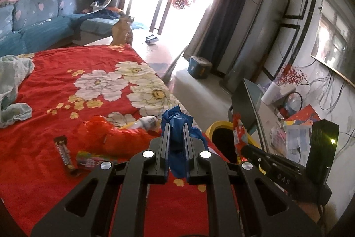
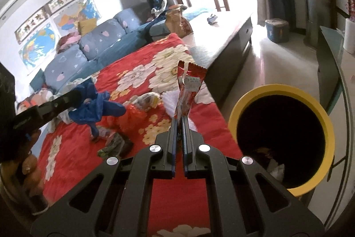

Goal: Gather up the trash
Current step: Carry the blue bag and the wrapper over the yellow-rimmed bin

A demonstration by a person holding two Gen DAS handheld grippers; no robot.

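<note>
Left gripper [image 1: 176, 126] clenched on blue bag [image 1: 177, 139], lifted clear of tabletop [image 1: 44, 126]. Right gripper [image 2: 180, 120] pinching red wrapper [image 2: 187, 90] upright beside yellow bin [image 2: 319, 112] (presumably for dropping in). More litter scattered behind.

Left gripper [image 1: 176, 126] angled downward over the bed's near right part, jaws clamped tight on a crumpled blue plastic bag [image 1: 177, 137], which bulges out past the fingertips. Right gripper [image 2: 180, 120] tilted down as well, at the bed's right edge, jaws squeezed nearly together, pinching a red snack wrapper [image 2: 187, 90] that stands upright above them. From the right wrist camera the left tool's black body juts in from the left, and the person's hand [image 2: 31, 170] is wrapped round its handle, fingers curled.
</note>
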